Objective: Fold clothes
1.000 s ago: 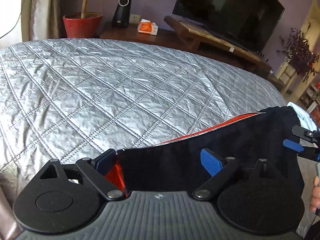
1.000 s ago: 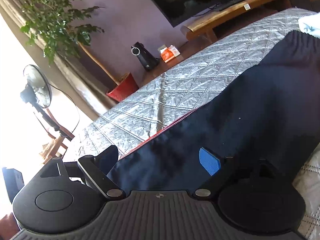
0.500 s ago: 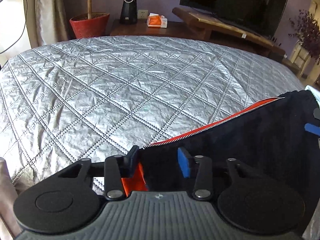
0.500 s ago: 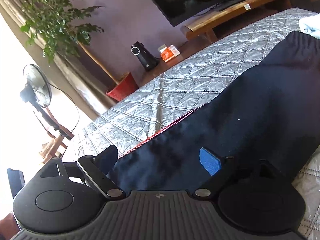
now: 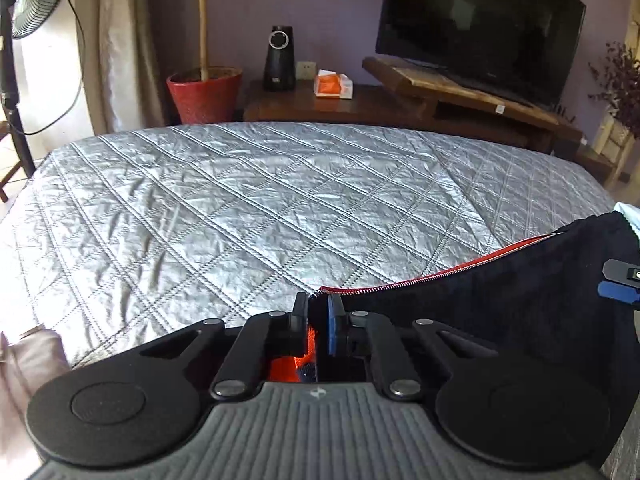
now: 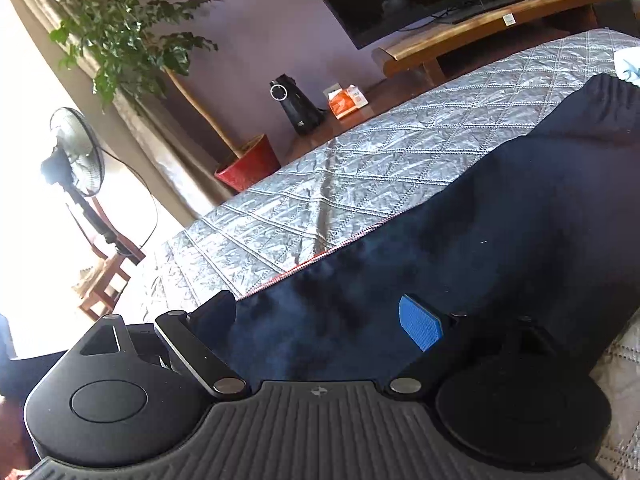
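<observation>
Now the left tongs [image 5: 318,312] have closed on the dark garment's [image 5: 500,320] corner.

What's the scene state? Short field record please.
surface: quilt
garment: dark jacket with red zipper edge, lying on quilt
left gripper: shut on jacket corner
right gripper: open, jacket between its fingers
background: TV, red pot, fan
fold: not yet made
</observation>
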A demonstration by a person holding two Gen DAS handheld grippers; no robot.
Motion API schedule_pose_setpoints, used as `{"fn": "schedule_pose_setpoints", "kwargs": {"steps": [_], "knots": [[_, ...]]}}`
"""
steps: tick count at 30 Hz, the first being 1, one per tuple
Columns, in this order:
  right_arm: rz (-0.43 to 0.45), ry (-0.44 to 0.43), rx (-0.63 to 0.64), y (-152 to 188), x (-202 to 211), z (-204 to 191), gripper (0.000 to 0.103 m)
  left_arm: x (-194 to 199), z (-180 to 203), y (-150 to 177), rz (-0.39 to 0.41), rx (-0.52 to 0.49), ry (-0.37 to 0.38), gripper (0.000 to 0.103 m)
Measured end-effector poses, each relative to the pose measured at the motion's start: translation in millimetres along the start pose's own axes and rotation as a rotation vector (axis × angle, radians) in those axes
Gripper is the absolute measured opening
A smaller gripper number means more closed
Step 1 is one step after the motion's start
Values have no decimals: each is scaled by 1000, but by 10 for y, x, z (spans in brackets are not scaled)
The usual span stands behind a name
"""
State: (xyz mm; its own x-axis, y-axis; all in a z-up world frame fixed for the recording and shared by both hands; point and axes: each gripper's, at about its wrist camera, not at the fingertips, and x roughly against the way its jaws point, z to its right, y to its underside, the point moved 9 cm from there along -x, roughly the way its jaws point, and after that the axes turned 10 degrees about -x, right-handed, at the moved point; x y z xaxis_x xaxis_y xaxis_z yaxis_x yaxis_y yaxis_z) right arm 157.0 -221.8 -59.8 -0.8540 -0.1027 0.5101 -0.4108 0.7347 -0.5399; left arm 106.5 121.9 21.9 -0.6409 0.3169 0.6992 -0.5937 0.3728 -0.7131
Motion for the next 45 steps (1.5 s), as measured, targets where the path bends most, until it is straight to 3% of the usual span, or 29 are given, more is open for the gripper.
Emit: {"fn": "schedule_pose_setpoints", "kwargs": {"steps": [8, 14, 17, 18, 21, 23, 27, 32, 36, 39, 41, 43, 45], "knots": [[12, -3, 13, -8, 20, -30, 92, 218, -133, 88, -25, 31, -96, 8], [8, 5, 18, -20, 24, 7, 92, -70, -208, 211, -93, 50, -119, 10], [4, 9, 17, -18, 16, 25, 92, -4, -216, 111, -74, -5, -172, 16], [3, 11, 17, -17, 13, 31, 92, 29, -229, 75, -59, -16, -196, 23], [3, 12, 22, -25, 19, 32, 92, 167, -302, -61, 13, -5, -272, 30], [20, 24, 30, -66, 50, 65, 92, 278, -241, -215, 70, -50, -321, 33], [116, 52, -26, -347, 269, 251, 92, 258, 349, -428, 148, -79, -100, 33], [264, 111, -255, -808, 772, 924, 94, -143, 1170, -277, 52, -107, 155, 34], [326, 118, -435, -1032, 1056, 1552, 95, -343, 1523, -6, -70, -214, 209, 33], [327, 63, -400, -1197, 1085, 1551, 91, -378, 1520, 157, -106, -229, 203, 33], [256, -10, -356, -1270, 939, 1428, 91, -343, 1499, 167, -111, -238, 195, 31], [128, -58, -365, -1272, 639, 1435, 91, -335, 1475, 178, -115, -243, 182, 29], [94, 7, -316, -1325, 393, 1573, 83, -326, 1482, 189, -117, -259, 168, 29]]}}
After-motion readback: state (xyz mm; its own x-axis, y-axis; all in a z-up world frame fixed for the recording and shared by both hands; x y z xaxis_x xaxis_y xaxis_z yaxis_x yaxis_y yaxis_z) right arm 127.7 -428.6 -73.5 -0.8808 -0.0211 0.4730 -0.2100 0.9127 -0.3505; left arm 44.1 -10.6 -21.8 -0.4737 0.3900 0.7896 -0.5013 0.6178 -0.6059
